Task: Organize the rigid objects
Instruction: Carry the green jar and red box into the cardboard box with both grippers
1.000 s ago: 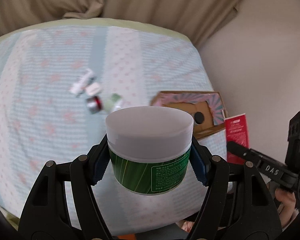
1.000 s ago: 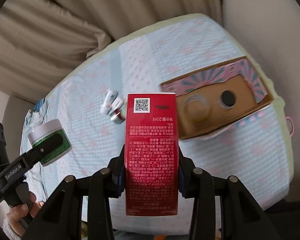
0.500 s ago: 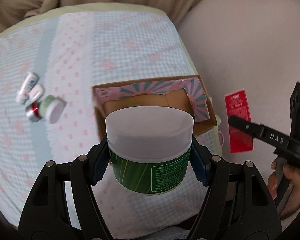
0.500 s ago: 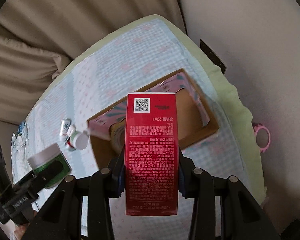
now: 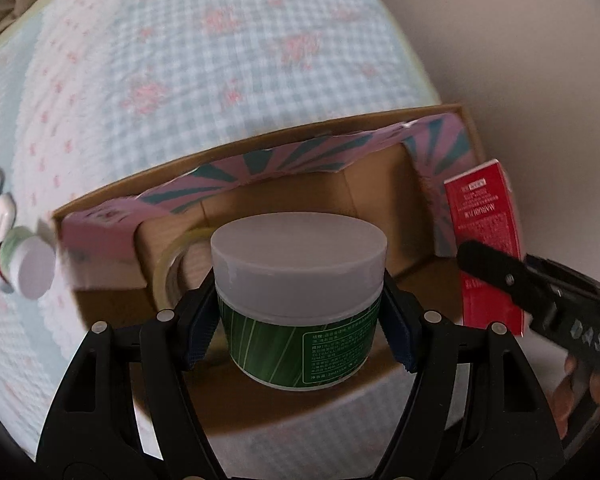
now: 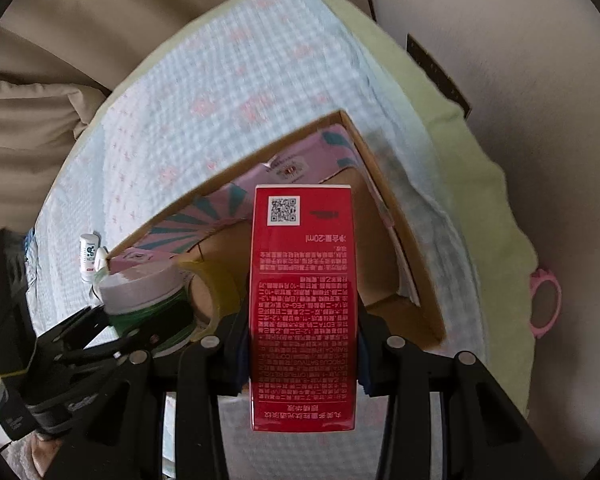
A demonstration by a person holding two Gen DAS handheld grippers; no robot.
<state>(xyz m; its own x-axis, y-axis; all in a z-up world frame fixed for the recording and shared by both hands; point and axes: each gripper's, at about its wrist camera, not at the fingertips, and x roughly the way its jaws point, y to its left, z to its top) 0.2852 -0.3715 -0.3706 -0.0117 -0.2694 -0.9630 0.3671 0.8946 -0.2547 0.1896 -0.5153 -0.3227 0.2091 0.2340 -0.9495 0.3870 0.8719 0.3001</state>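
Lying open on a checked bed cover (image 5: 220, 60), the cardboard box (image 5: 404, 118) holds a roll of clear tape (image 5: 172, 264). Above it, the left tool (image 5: 300, 312) clamps a green jar (image 5: 300, 300) and the right tool (image 6: 303, 344) grips a red carton (image 6: 303, 300). Small bottles (image 5: 16, 256), somewhat blurred, lie just outside the box's left end.
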